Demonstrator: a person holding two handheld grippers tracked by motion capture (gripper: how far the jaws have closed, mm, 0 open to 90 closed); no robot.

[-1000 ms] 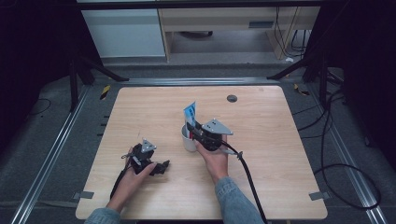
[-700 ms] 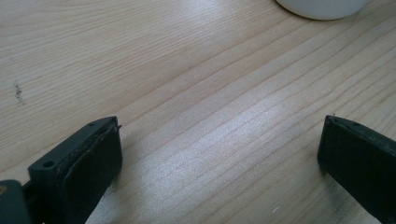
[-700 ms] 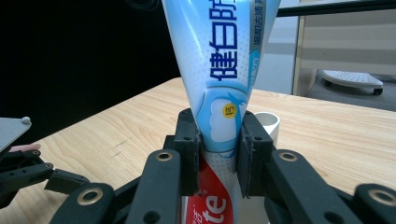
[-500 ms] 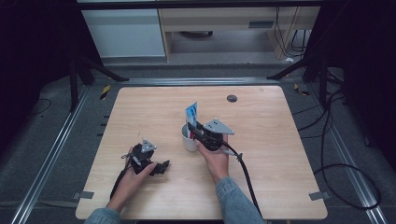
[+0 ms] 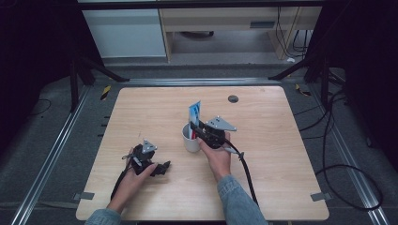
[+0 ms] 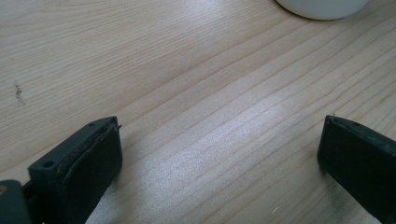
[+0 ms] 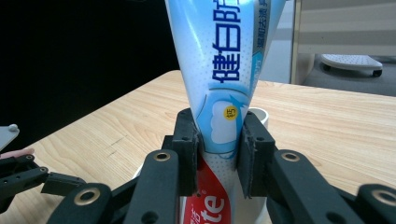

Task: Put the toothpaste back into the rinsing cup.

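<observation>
I hold a gripper in each hand over a pale wooden bench (image 5: 291, 154). My right gripper (image 7: 217, 149) has its fingers (image 7: 186, 144) pinching a blue, white and red toothpaste tube (image 7: 219, 70) about midway up its body, one black pad on each flat side. The tube stands nearly upright, crimped end up, with its lower end down inside a white cup (image 5: 191, 139) near the middle of the bench; in the high view the tube (image 5: 194, 113) rises well above the cup's rim. I cannot tell whether its bottom touches the floor of the cup. My left gripper (image 5: 149, 162) rests low on the bench to the left of the cup, apart from it, and its fingers (image 6: 88, 163) are spread wide with nothing but bare wood grain between them; the cup's base (image 6: 322, 7) shows at the top edge of the left gripper view. I judge the job as mostly done: the tube is in the cup, and what remains is to let go of it and draw my right hand (image 5: 217, 157) clear without tipping the cup.
</observation>
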